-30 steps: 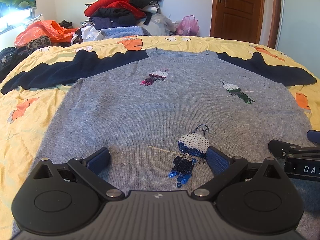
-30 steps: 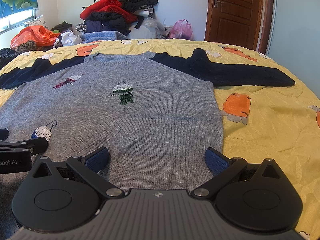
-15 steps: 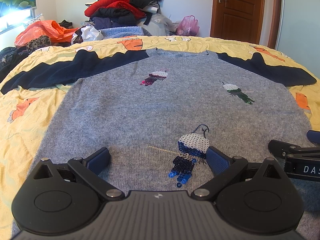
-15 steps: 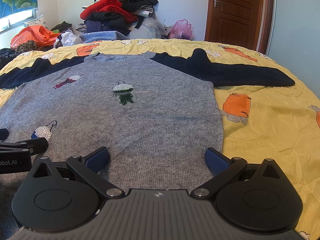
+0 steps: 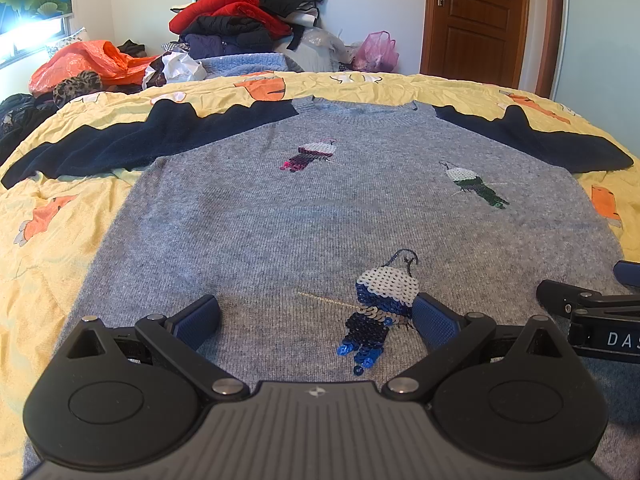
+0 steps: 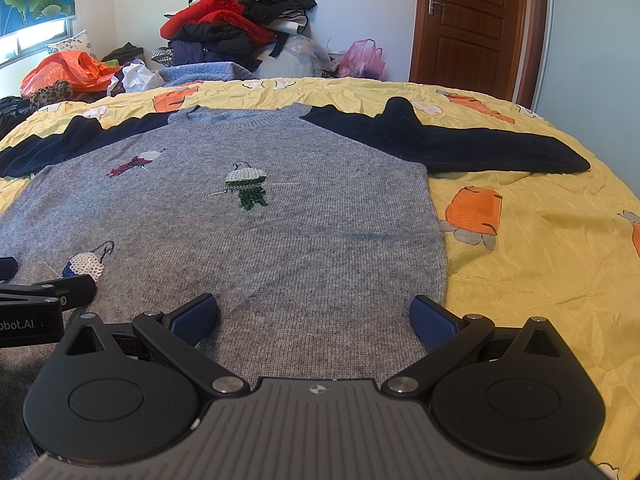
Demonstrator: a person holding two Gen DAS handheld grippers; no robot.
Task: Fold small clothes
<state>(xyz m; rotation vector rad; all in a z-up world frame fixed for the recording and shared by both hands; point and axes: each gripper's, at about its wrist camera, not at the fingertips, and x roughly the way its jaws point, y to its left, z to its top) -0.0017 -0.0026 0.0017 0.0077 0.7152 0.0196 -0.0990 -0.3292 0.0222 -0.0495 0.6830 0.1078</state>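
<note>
A grey sweater (image 5: 304,216) with navy sleeves and sequin birds lies flat, front up, on the yellow bedspread (image 5: 48,248); it also shows in the right wrist view (image 6: 280,224). Both sleeves are spread outward. My left gripper (image 5: 316,318) is open and empty, low over the sweater's lower hem beside the blue sequin bird (image 5: 380,304). My right gripper (image 6: 314,320) is open and empty over the hem near the sweater's right edge. Each gripper shows at the edge of the other's view.
A heap of clothes (image 5: 248,12) and plastic bags (image 5: 88,60) stands past the bed's far edge. A wooden door (image 5: 476,20) is at the back right. Bare yellow bedspread (image 6: 540,264) lies right of the sweater.
</note>
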